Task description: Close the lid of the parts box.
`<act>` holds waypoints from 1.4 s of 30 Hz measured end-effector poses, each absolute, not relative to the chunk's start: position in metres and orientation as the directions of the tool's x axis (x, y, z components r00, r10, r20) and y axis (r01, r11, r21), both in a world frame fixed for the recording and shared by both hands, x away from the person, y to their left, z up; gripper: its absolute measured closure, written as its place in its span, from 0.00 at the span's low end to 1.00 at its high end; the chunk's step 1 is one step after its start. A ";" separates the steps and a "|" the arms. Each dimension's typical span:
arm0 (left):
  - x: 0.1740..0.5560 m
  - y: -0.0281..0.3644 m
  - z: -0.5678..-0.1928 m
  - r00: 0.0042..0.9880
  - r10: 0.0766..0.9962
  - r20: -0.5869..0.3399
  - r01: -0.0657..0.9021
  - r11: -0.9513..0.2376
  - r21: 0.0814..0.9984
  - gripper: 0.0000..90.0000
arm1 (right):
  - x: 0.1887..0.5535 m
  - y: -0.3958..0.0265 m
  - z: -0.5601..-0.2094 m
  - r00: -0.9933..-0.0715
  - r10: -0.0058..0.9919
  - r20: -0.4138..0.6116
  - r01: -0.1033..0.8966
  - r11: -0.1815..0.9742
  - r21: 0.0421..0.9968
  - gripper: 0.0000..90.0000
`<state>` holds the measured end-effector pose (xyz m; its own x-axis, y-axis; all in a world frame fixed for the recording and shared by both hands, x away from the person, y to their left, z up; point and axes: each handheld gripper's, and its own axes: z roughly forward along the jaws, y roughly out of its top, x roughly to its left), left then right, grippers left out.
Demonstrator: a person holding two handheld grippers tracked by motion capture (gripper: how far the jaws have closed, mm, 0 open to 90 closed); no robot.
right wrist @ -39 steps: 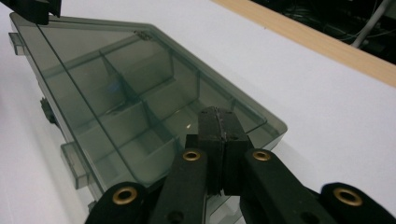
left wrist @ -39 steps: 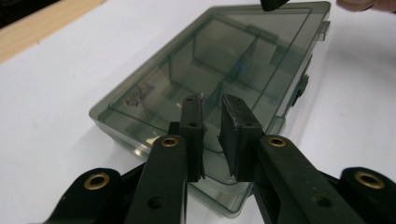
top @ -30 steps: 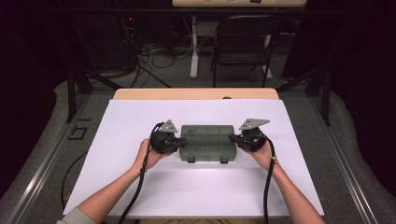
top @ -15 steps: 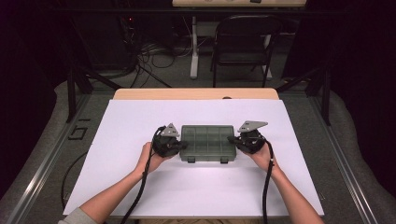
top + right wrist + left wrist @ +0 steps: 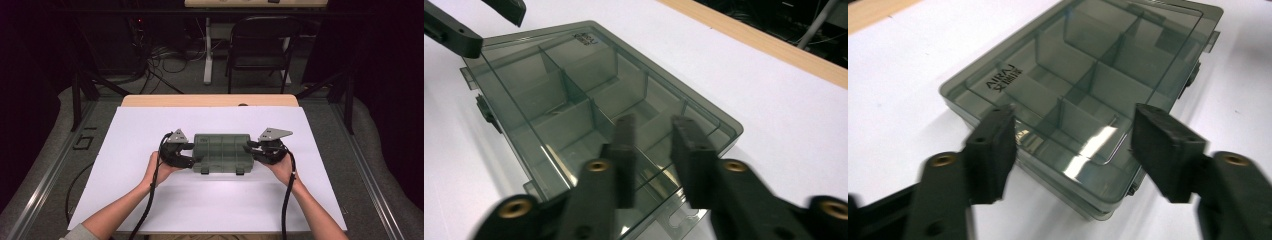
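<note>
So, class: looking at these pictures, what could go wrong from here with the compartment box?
1. The left hand-held gripper has just been opening, its pads apart from the smoky-grey clear plastic compartment box, so the box could slide on the smooth white sheet.
2. The right hand-held gripper hovers over the lid and might scratch it.

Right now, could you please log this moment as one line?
smoky clear plastic divider box: lid shut, on table | left gripper: jaws just opened | right gripper: jaws just parted
</note>
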<state>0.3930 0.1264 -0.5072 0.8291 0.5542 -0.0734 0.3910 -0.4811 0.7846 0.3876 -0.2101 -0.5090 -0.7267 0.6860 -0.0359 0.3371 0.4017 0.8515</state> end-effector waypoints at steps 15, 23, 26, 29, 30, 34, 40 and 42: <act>0.367 0.156 -0.491 0.798 0.600 -0.055 0.371 -0.418 0.829 0.08 | 0.355 -0.219 -0.486 -0.701 0.712 -0.040 0.301 0.346 0.889 0.23; 0.346 0.180 -0.483 0.774 0.632 -0.021 0.347 -0.396 0.850 0.00 | 0.329 -0.232 -0.477 -0.684 0.728 -0.048 0.270 0.313 0.911 0.16; 0.338 0.188 -0.483 0.767 0.641 -0.011 0.342 -0.394 0.853 0.00 | 0.319 -0.237 -0.477 -0.677 0.735 -0.050 0.265 0.306 0.915 0.14; 0.331 0.194 -0.483 0.760 0.650 -0.010 0.341 -0.386 0.857 0.00 | 0.310 -0.242 -0.478 -0.672 0.738 -0.053 0.258 0.301 0.918 0.12; 0.330 0.196 -0.484 0.757 0.653 -0.007 0.339 -0.384 0.859 0.00 | 0.308 -0.243 -0.478 -0.671 0.739 -0.056 0.256 0.302 0.918 0.11; 0.321 0.205 -0.487 0.744 0.668 -0.006 0.339 -0.370 0.865 0.00 | 0.297 -0.249 -0.482 -0.662 0.747 -0.055 0.248 0.287 0.925 0.08; 0.307 0.216 -0.495 0.729 0.684 -0.001 0.338 -0.358 0.871 0.00 | 0.278 -0.254 -0.487 -0.654 0.755 -0.060 0.240 0.281 0.929 0.04; 0.303 0.219 -0.498 0.728 0.686 0.004 0.335 -0.361 0.871 0.00 | 0.273 -0.256 -0.489 -0.654 0.754 -0.066 0.231 0.281 0.931 0.03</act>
<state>0.3032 0.2188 -0.4981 0.7277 0.6859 0.0044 0.3347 -0.3607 0.8706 0.2735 -0.2561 -0.4891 -0.6536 0.7540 -0.0656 0.2312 0.2815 0.9313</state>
